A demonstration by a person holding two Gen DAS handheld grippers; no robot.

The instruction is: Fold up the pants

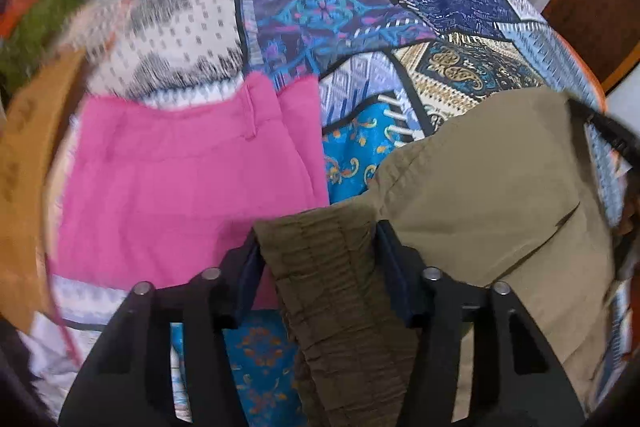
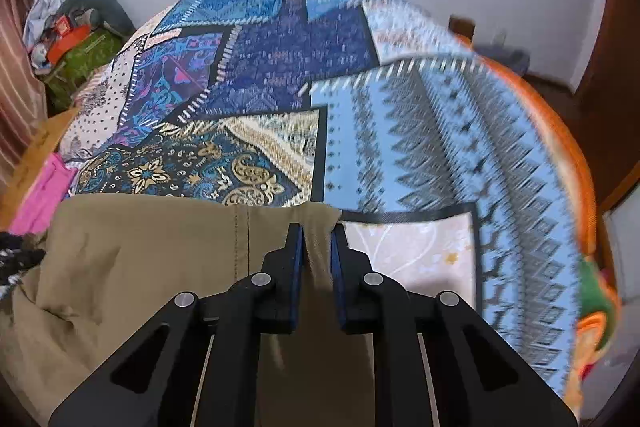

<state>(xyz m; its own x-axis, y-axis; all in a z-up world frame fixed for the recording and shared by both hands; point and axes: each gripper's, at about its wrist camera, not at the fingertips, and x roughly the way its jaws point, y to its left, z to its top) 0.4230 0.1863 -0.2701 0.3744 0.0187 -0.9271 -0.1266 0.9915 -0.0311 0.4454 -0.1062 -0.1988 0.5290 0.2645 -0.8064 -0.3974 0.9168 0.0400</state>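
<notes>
Khaki pants (image 1: 480, 187) lie on a patchwork bedspread (image 1: 340, 7). In the left wrist view my left gripper (image 1: 318, 227) has the pants' dark olive gathered waistband (image 1: 320, 275) filling the space between its two pads, and both pads touch the cloth. In the right wrist view my right gripper (image 2: 317, 231) is shut on a pinched fold at the far edge of the khaki pants (image 2: 140, 247), near a stitched seam. The rest of the pants spreads left and below the fingers.
A pink garment (image 1: 180, 187) lies flat on the bedspread left of the khaki pants, also seen as the pink garment (image 2: 40, 199). A brown box edge (image 1: 20, 167) sits at the far left. Clutter with a green bag (image 2: 88, 55) stands beyond the bed (image 2: 400, 127).
</notes>
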